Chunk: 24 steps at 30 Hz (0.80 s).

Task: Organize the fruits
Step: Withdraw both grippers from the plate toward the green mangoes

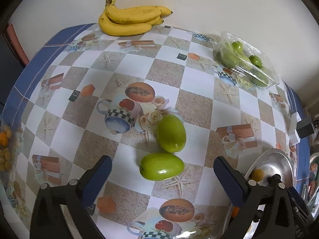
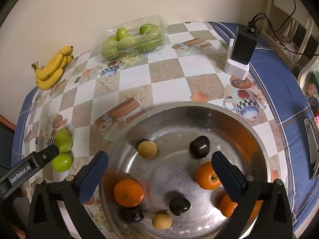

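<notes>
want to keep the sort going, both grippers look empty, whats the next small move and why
Probably lower the open left gripper onto the nearer green fruit and close: it lies loose on the tablecloth between the fingers, beside a second green fruit.

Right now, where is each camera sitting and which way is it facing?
Left wrist: on the left gripper, aimed steeply down at two loose green fruits; its own open fingers show.
Right wrist: on the right gripper, aimed steeply down into the metal bowl of oranges; its open fingers show, and the left gripper enters from the left.
Shared: bananas, clear box of green fruit, the loose green fruits, the bowl.
</notes>
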Motion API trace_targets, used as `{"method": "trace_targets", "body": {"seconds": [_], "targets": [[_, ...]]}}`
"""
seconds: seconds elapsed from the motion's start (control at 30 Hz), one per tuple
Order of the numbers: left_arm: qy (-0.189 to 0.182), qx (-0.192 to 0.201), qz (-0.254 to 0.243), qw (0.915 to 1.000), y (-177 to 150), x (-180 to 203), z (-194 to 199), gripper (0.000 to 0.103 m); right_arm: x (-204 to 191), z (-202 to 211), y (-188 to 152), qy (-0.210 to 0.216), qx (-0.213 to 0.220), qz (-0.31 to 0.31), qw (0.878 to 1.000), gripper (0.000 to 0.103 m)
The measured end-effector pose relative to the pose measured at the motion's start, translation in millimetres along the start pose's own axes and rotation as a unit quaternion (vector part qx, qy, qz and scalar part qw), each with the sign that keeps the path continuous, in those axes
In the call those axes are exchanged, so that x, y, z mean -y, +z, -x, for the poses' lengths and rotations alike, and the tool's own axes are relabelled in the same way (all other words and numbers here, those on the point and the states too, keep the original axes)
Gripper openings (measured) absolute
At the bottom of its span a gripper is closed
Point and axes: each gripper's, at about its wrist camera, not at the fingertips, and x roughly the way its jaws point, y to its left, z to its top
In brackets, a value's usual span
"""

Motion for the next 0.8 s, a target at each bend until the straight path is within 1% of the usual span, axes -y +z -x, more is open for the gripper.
{"method": "trace_targets", "body": {"seconds": [0.17, 0.4, 0.6, 0.7, 0.8], "targets": [[0.002, 0.009, -0.002, 1.0, 3, -6, 5, 0.103, -9, 5, 0, 0.01, 0.008, 0.008, 1.0, 0.103], [0.008, 0.027, -0.004, 0.9996, 10, -22, 13, 0.103, -33, 9, -1, 0.037, 0.01, 0.023, 0.999, 0.103], [0.015, 0.042, 0.002, 0.999, 18, -48, 21, 0.103, -60, 10, -1, 0.054, 0.017, 0.045, 0.997, 0.103], [0.021, 0.046, 0.011, 0.9986, 22, -64, 24, 0.103, -80, 9, -2, 0.063, 0.015, 0.061, 0.996, 0.103], [0.031, 0.046, 0.018, 0.9983, 25, -78, 24, 0.103, -98, 5, -3, 0.081, 0.008, 0.068, 0.994, 0.103]]}}
